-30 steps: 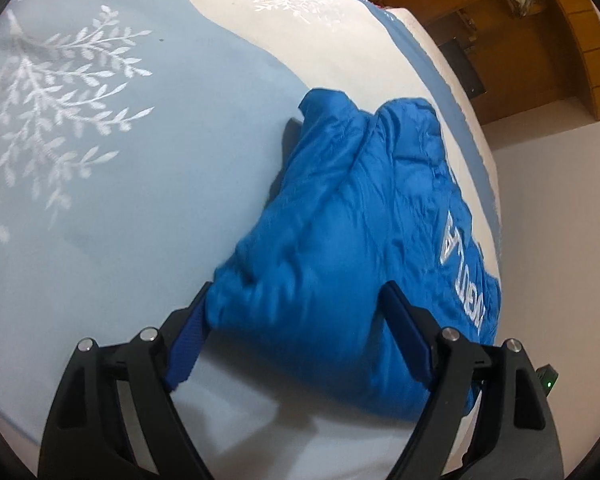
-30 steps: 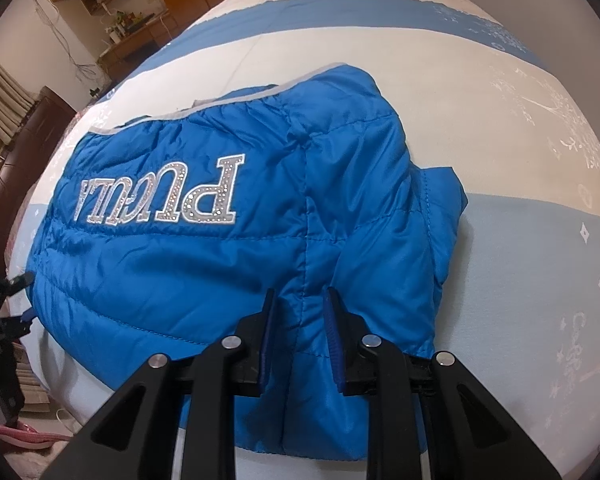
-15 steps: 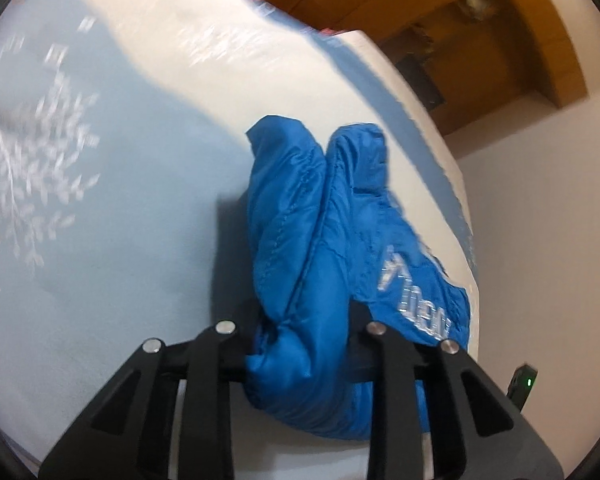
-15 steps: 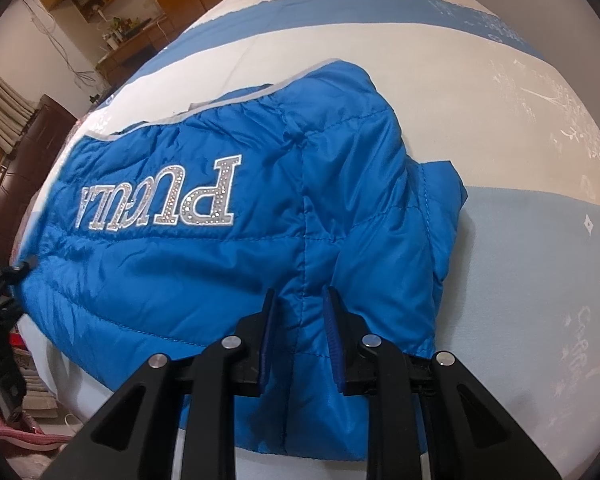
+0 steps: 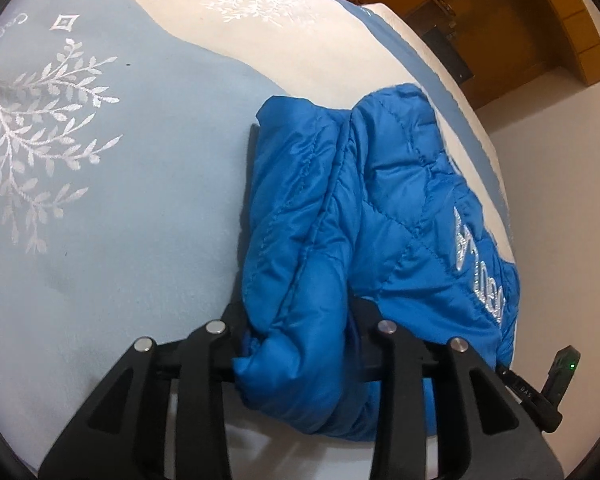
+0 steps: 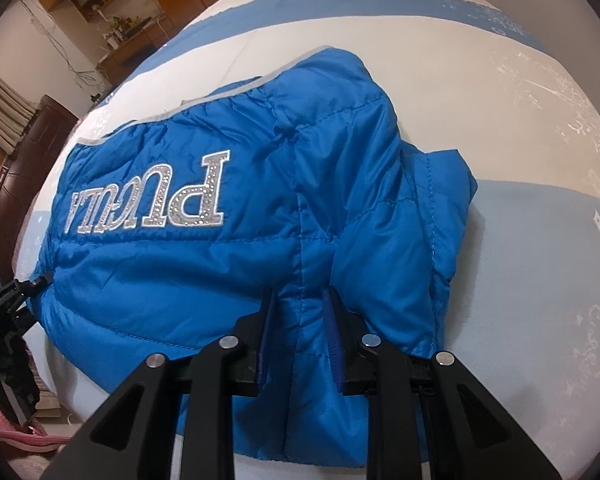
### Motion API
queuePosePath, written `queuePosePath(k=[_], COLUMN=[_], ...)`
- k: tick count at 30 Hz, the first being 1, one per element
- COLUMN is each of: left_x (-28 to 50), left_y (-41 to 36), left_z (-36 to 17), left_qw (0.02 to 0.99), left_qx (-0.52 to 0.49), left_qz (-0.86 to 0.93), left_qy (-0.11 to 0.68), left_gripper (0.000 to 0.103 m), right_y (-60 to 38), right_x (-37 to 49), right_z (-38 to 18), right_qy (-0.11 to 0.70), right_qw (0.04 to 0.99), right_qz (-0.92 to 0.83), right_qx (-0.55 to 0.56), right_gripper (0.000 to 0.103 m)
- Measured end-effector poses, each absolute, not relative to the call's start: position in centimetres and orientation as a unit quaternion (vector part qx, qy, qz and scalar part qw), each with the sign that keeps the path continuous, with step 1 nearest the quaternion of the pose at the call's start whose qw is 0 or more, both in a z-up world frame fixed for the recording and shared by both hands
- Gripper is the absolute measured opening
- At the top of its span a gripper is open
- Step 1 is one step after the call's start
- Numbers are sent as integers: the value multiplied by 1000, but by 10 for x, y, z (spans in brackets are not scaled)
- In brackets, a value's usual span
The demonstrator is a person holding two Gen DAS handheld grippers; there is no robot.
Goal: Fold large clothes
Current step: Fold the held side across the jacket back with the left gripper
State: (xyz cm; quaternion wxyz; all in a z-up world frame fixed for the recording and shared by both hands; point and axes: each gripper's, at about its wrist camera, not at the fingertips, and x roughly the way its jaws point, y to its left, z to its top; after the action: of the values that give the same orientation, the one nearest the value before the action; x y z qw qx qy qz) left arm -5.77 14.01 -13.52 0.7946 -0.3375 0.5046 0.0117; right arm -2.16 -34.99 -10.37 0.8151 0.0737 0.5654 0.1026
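While tilted steeply downward, left gripper [image 5: 296, 344] fingers, opening, pinch blue jacket [image 5: 364, 232] (bunched); right gripper [image 6: 300, 320] pinches hem.

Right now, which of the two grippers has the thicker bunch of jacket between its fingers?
The left gripper: a fat wad of the blue jacket fills its gap, jaws opening. The right gripper pinches only a thin fold.

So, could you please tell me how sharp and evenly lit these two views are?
Left wrist view: sharp, fisheye-bent at the rim, a dark shadow beside the blue jacket on the bedspread. Right wrist view: sharp too, soft light, sparkle on the silver lettering.
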Motion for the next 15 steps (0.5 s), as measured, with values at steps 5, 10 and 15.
queuePosePath(k=[5,10,15], left_x=[-47,-45,-35], left_y=[137,124,84], left_z=[-122,-75,-16], left_qw=[791,813,844], left_qx=[-341,-316,-272], left_qz=[10,-20,-86], left_qy=[507,488,455], left_gripper=[29,26,26], right_y=[-354,-367,-387], right_x=[-21,-24,-31], right_z=[-102,-75,-47], right_qy=[566,562,550], right_qw=[814,812,821], right_qz=[99,100,85], right_qx=[85,119,129], right_gripper=[23,29,30])
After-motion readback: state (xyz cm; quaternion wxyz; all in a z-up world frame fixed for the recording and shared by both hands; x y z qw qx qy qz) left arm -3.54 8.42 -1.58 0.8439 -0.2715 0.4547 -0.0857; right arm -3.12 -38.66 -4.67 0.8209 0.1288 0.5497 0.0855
